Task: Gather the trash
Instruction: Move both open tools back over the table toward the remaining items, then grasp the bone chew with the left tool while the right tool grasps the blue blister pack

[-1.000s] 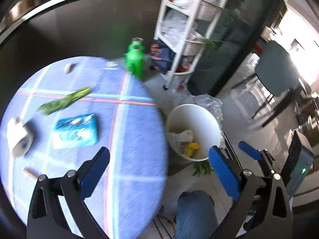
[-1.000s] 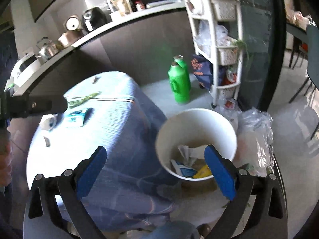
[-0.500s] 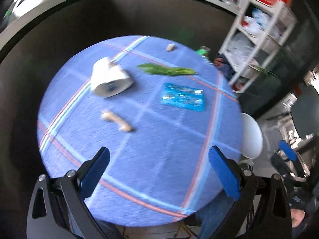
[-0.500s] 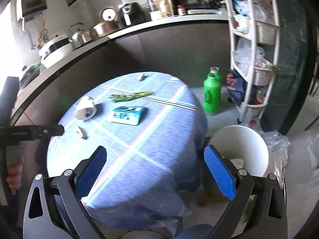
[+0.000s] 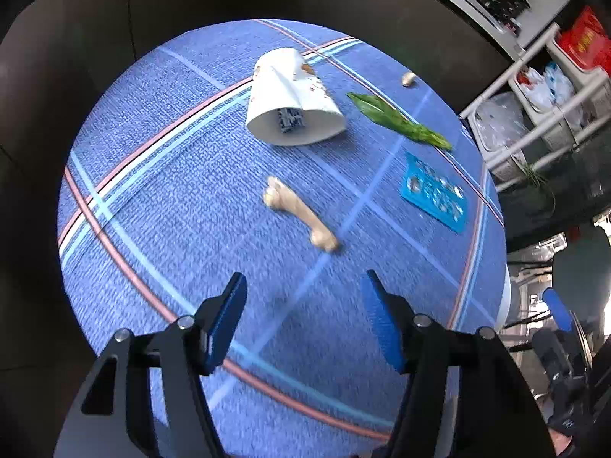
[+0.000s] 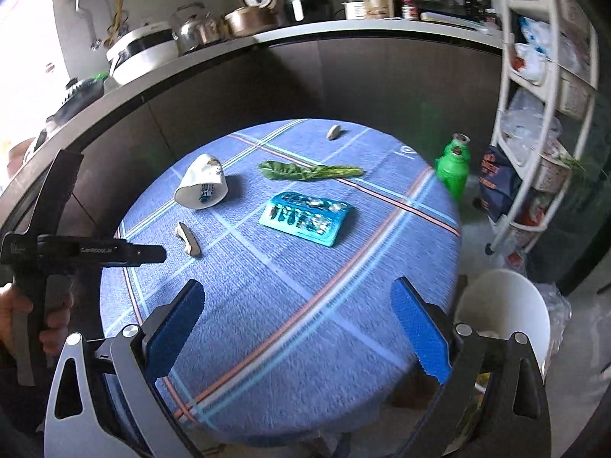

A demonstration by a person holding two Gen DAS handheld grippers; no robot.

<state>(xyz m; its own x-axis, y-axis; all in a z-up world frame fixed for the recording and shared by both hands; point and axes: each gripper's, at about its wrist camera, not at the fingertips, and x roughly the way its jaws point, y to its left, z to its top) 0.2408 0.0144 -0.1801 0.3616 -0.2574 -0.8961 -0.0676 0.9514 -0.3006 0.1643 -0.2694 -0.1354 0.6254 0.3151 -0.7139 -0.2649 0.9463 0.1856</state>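
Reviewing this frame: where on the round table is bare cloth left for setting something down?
The near half of the table, between the right gripper and the blister pack, is bare. The far half is crowded: paper cup, bone, leaf, small scrap.

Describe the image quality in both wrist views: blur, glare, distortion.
Left wrist view: fisheye bends the round table into a ball; motion blur smears the bone and the cloth near the left tool. Right wrist view: sharper; window glare whites out the upper left, the bin is overexposed, and the shelf rack bows.
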